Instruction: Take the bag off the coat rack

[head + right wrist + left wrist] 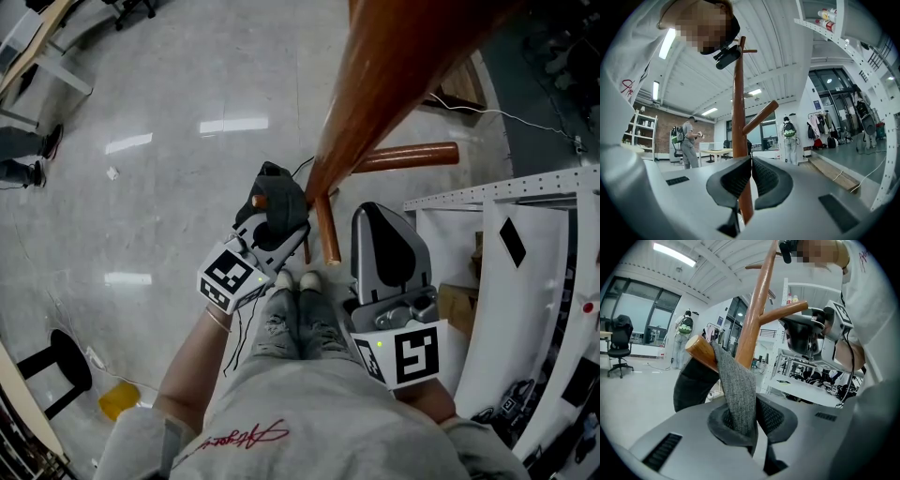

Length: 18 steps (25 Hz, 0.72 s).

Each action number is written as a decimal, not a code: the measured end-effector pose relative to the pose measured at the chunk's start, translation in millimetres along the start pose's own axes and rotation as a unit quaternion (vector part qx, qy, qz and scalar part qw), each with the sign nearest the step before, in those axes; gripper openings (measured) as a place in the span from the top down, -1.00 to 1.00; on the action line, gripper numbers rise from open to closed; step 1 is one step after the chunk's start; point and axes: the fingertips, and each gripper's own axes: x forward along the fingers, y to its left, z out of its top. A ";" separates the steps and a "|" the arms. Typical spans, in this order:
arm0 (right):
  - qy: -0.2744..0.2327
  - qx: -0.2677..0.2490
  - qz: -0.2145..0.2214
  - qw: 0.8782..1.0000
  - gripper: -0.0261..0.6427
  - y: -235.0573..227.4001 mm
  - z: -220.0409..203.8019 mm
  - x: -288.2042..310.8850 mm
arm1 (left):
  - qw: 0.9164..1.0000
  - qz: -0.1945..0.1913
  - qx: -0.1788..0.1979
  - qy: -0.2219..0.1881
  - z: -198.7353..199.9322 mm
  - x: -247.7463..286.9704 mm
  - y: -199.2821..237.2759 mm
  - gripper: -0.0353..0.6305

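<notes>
Evidently the left hand-held gripper point(740, 420) clamps the bag strap point(735, 380) below the 11 o'clock peg point(701, 350) to unhook it; right hand-held gripper point(750, 174) clenched, empty

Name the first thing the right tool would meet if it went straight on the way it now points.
Probably the upright brown wooden coat-rack pole, straight ahead of the right tool; how far is unclear.
</notes>
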 end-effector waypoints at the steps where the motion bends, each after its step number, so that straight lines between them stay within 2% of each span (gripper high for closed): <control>1: -0.001 0.001 0.000 1.000 0.86 0.2 0.8 -0.3 | 1.000 0.001 0.000 -0.002 0.5 -0.1 -0.3 0.76; 18: -0.009 0.003 0.002 1.000 0.86 2.7 7.4 1.4 | 0.999 -0.001 -0.012 -0.039 33.7 -8.7 -4.2 0.79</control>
